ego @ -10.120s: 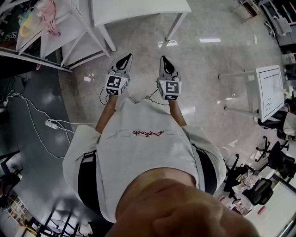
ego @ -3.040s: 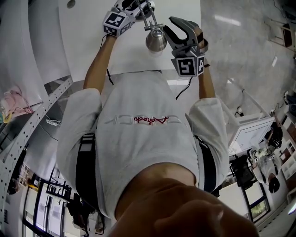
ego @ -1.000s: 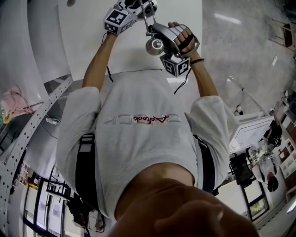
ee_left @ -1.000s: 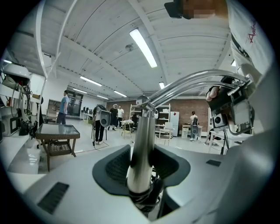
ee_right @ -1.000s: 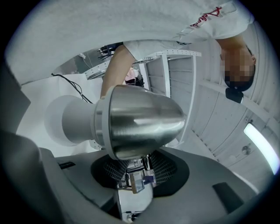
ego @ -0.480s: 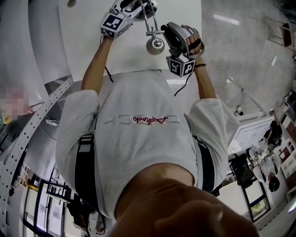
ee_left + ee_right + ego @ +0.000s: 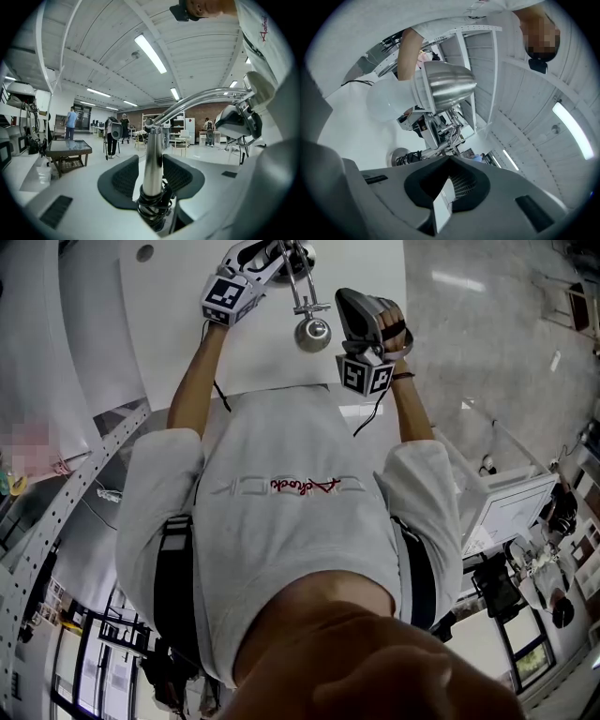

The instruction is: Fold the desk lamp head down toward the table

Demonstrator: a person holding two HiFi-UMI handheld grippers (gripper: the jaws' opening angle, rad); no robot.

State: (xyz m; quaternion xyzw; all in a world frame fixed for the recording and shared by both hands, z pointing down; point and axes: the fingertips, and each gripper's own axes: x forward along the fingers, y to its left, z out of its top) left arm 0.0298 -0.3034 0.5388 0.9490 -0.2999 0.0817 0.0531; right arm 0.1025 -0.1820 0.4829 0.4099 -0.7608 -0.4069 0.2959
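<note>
Lamp head — right tongs withdrawn, closed

The white table top lies bare left of the chrome desk lamp's upright post, open to a hand save for a small round hole near its far corner. The lamp's bent chrome arm and polished metal cone-shaped head hang above the table's near part and block the middle. A pale perforated metal shelf rack closes the left side.
</note>
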